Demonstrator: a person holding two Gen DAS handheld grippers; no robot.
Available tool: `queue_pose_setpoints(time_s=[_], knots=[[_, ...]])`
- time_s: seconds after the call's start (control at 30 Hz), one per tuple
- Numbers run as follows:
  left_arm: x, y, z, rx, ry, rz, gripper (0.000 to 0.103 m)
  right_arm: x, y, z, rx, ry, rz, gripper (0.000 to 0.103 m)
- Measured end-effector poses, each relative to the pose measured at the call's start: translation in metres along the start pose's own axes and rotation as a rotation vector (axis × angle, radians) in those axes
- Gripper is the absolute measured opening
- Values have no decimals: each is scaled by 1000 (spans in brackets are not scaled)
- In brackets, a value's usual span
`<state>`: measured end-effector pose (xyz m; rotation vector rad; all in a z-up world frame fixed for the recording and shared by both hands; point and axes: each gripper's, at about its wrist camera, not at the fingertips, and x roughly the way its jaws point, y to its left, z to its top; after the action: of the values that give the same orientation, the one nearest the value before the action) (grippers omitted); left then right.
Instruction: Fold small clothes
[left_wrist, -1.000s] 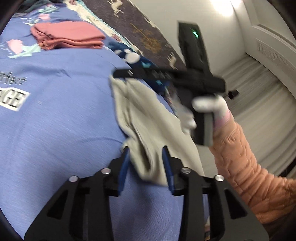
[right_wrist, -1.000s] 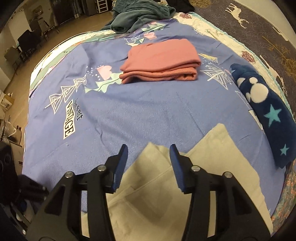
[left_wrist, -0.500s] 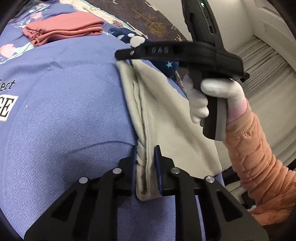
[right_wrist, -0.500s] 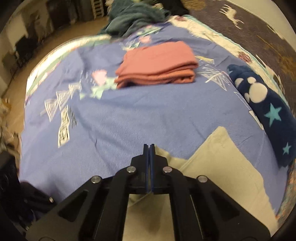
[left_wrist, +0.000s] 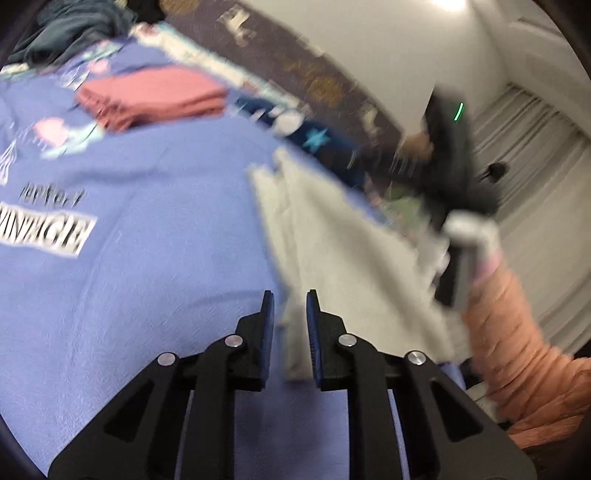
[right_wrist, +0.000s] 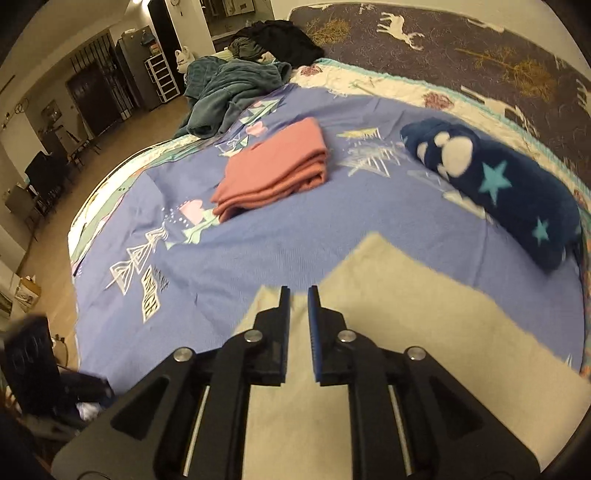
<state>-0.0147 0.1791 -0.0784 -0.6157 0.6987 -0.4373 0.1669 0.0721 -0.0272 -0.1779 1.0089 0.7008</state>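
Note:
A beige cloth (left_wrist: 351, 251) lies on the blue bedspread (left_wrist: 129, 277), its near edge bunched and raised. My left gripper (left_wrist: 290, 295) is shut on that edge, which runs up between the two blue pads. In the right wrist view the same beige cloth (right_wrist: 406, 314) spreads flat beneath my right gripper (right_wrist: 299, 291). Its jaws are opening, a narrow gap shows between the pads, and the cloth lies under them without being pinched. A white-gloved hand (left_wrist: 469, 229) with an orange sleeve (left_wrist: 509, 332) holds the blurred right gripper over the cloth's far side.
A folded pink garment (right_wrist: 273, 170) sits mid-bed, and a navy star-patterned fleece (right_wrist: 509, 192) lies to the right. A teal blanket heap (right_wrist: 229, 88) is at the far end. The bed's left edge (right_wrist: 85, 206) drops to the floor and furniture.
The left jaws closed on the cloth's edge and lifted it slightly. The right jaws closed fully over the cloth, then parted a little as that gripper swung sideways and rolled.

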Motion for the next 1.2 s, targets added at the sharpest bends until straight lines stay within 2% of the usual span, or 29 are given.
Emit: queue_pose_setpoints(time_s=[0.03,0.07,0.1,0.13,0.17,0.2,0.23,0.27,0.37,0.43,0.5,0.53,0.6,0.63,0.67,0.7,0.87,0.9,0.93,0.97,1.03,1.13,1.2], knots=[[-2,-8,3,17,-17,-55,16,0,-4,-10,20,11,11,16],[1,-15,5,36,-22,-82,18,2,-7,-19,38,23,14,25],[5,-22,5,59,-18,-95,22,7,-11,-29,55,39,5,28],[15,-27,3,83,15,-88,27,15,-18,-44,93,66,-18,29],[32,-29,-2,95,83,-49,37,19,-23,-54,127,77,-22,28],[50,-28,-9,100,158,8,40,19,-32,-66,180,53,3,28],[57,-27,-15,114,174,24,40,12,-38,-75,224,11,33,27],[55,-30,-16,137,157,24,41,6,-41,-80,247,2,37,27],[49,-30,-13,123,158,20,41,-24,-48,-96,288,-66,-2,29],[47,-33,-13,129,151,35,41,-55,-53,-112,297,-154,-67,33],[41,-46,-13,178,128,84,43,-87,-60,-128,316,-261,-124,46],[39,-52,-14,196,115,98,44,-109,-67,-141,339,-350,-166,54],[38,-70,-14,231,93,96,47,-149,-84,-166,392,-483,-217,64],[40,-83,-15,249,95,78,49,-165,-97,-176,427,-515,-209,67],[47,-91,-16,262,99,67,54,-174,-107,-182,456,-520,-191,67],[53,-99,-17,276,102,58,55,-186,-121,-192,496,-509,-163,67],[92,-164,-39,384,158,-15,56,-240,-187,-249,649,-452,-218,67],[101,-176,-45,404,176,-26,56,-248,-201,-262,681,-448,-209,65],[112,-188,-50,421,199,-39,56,-257,-217,-280,726,-440,-207,49],[126,-205,-57,439,239,-61,56,-259,-226,-290,745,-434,-200,26],[154,-229,-68,465,309,-88,56,-260,-240,-311,777,-401,-173,4],[186,-258,-79,514,380,-95,56,-255,-254,-328,773,-369,-152,2],[203,-276,-88,542,419,-93,56,-246,-259,-327,760,-354,-128,2]])
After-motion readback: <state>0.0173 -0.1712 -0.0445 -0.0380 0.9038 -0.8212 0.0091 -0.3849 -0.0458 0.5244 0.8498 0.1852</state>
